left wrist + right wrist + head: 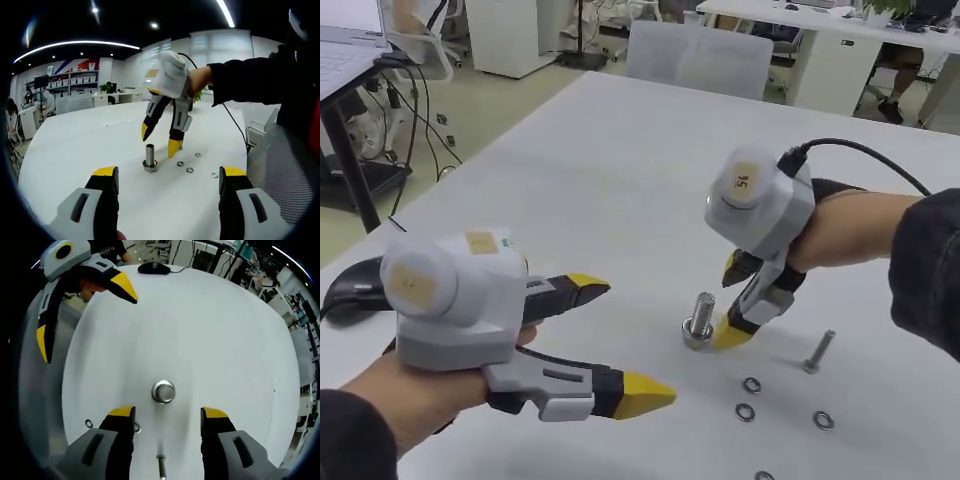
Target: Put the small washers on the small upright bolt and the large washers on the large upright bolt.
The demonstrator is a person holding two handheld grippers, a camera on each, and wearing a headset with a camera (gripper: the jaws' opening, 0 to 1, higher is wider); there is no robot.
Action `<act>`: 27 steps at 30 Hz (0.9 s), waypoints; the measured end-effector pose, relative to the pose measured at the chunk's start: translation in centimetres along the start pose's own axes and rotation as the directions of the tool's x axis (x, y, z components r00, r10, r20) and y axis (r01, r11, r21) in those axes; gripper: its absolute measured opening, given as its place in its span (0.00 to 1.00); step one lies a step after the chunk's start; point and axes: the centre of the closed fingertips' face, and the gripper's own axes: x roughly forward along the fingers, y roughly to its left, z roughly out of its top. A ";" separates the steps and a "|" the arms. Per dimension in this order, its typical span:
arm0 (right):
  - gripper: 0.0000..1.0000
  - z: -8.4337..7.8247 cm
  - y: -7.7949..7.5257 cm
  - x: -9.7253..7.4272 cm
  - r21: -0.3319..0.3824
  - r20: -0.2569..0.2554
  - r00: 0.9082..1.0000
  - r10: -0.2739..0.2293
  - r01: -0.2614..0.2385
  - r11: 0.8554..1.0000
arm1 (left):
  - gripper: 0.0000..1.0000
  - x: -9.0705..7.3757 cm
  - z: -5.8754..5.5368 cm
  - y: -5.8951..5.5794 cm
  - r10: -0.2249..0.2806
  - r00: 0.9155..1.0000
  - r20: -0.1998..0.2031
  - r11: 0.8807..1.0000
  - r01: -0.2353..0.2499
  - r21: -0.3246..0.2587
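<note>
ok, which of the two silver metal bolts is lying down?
The small thin silver bolt, flat on the white table; the large thick silver bolt stands upright.

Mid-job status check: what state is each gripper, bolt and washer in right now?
Left gripper: open, empty.
Right gripper: open, empty, tips down beside the large bolt.
Large bolt: standing upright on the table.
Small bolt: lying on its side, not upright.
Washers: loose, flat on the table.
</note>
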 end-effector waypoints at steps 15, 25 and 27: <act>0.54 -1.7 0.3 -3.4 0.036 0.032 0.998 -0.053 0.052 0.998 | 0.82 0.3 -0.1 -0.3 -0.024 1.000 -0.015 1.000 0.024 0.011; 0.53 -2.8 0.9 -5.7 0.058 0.032 0.995 -0.090 0.088 0.994 | 0.82 0.7 0.6 -0.6 -0.050 0.999 -0.019 0.998 0.051 0.027; 0.53 -3.0 1.1 -6.2 0.067 0.037 0.995 -0.098 0.095 0.993 | 0.82 0.8 0.7 -0.6 -0.056 0.998 -0.022 0.998 0.057 0.031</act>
